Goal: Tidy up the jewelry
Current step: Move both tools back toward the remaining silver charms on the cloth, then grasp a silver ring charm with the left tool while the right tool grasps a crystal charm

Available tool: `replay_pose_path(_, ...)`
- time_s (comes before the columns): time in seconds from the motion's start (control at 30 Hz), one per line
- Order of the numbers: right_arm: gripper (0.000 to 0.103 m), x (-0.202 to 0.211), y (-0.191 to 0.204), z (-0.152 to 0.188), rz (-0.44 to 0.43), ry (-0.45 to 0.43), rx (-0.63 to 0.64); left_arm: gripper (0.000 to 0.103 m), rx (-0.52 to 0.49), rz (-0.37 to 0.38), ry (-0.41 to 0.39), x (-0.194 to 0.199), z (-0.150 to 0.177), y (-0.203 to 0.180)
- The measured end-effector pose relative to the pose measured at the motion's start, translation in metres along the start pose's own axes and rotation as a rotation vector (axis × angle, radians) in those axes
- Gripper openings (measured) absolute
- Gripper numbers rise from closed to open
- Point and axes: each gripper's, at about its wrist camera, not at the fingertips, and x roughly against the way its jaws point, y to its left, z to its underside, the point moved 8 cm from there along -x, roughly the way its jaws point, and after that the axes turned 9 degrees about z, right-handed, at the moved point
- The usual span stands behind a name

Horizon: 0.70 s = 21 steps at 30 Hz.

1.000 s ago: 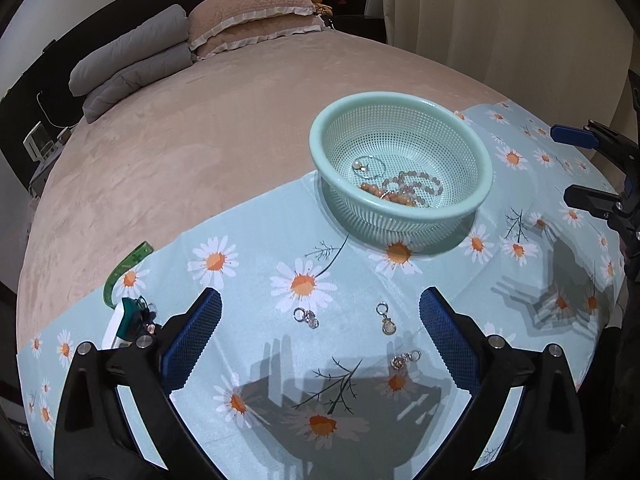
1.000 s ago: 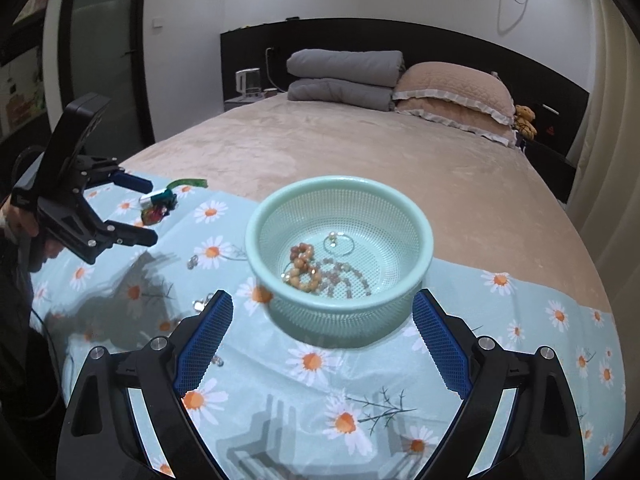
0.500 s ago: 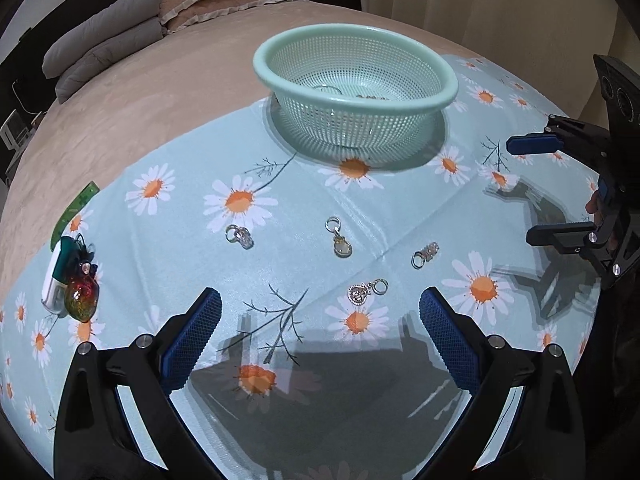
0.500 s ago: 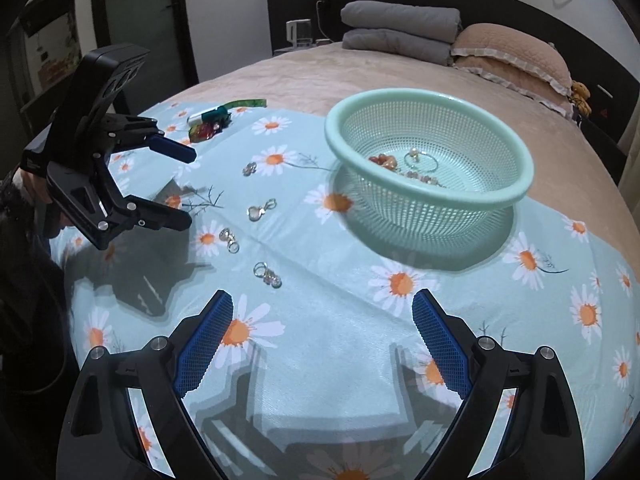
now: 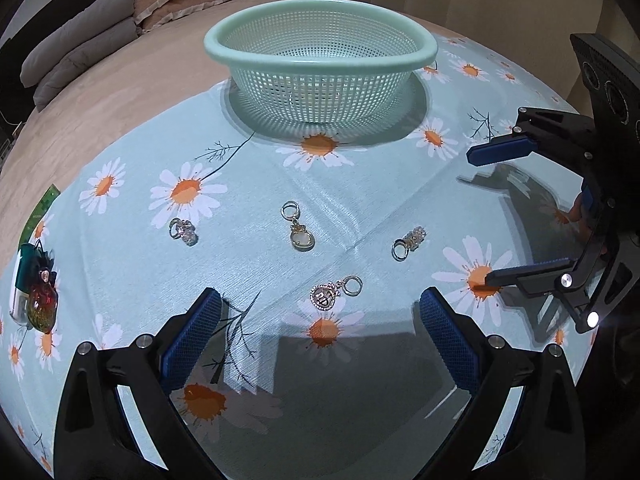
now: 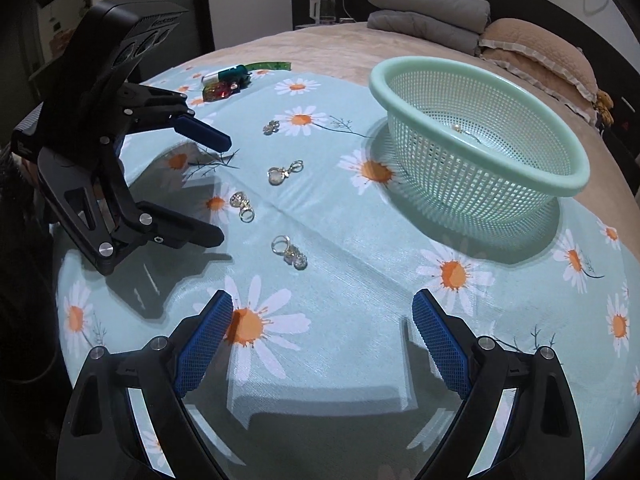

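Several small silver earrings lie on the daisy-print cloth (image 5: 360,208): a round pendant one (image 5: 325,296) nearest my left gripper (image 5: 320,336), an oval one (image 5: 301,236), a crystal one (image 5: 408,240) and one at the left (image 5: 184,232). A mint mesh basket (image 5: 320,36) stands behind them, with jewelry barely visible through its wall (image 6: 460,130). My left gripper is open and low over the cloth. My right gripper (image 6: 320,340) is open, with the nearest earring (image 6: 290,254) just ahead of it.
A red heart-shaped ornament and a small green-and-white item (image 5: 38,292) lie at the cloth's left edge beside a green strip (image 5: 44,208). Pillows (image 6: 432,8) sit at the bed's head. The cloth ends at the tan bedspread (image 5: 100,92).
Both grippers have dropped lower and moved closer to the loose earrings. The basket's inside has gone out of sight in the left wrist view. Both stay open.
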Motion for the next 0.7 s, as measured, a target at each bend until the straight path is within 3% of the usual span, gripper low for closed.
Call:
replay_pose_path(0.07, 0.087, -0.006, 0.002, 0.000, 0.008, -0.005, 0.001, 0.097, 0.002, -0.007, -0.007, -0.003, 0.001, 0.001)
replay_pose_path(0.2, 0.087, -0.018, 0.001, -0.001, 0.001, -0.005, -0.040, 0.097, 0.045, -0.059, -0.100, -0.010, 0.004, 0.012)
replay_pose_path(0.27, 0.088, -0.024, -0.001, -0.001, -0.009, 0.005, -0.068, 0.097, 0.017, -0.097, -0.141, -0.010, 0.006, 0.009)
replay_pose_path(0.43, 0.088, -0.025, 0.000, -0.003, 0.010, -0.005, -0.067, 0.097, 0.012, -0.103, -0.151, -0.010, 0.006, 0.008)
replay_pose_path(0.63, 0.086, -0.026, 0.000, -0.005, 0.014, -0.005, -0.070, 0.084, -0.016, -0.110, -0.144, -0.010, 0.006, -0.002)
replay_pose_path(0.7, 0.076, -0.025, 0.002, -0.007, 0.017, -0.015, -0.061, 0.078, -0.016, -0.090, -0.151, -0.010, 0.007, -0.004)
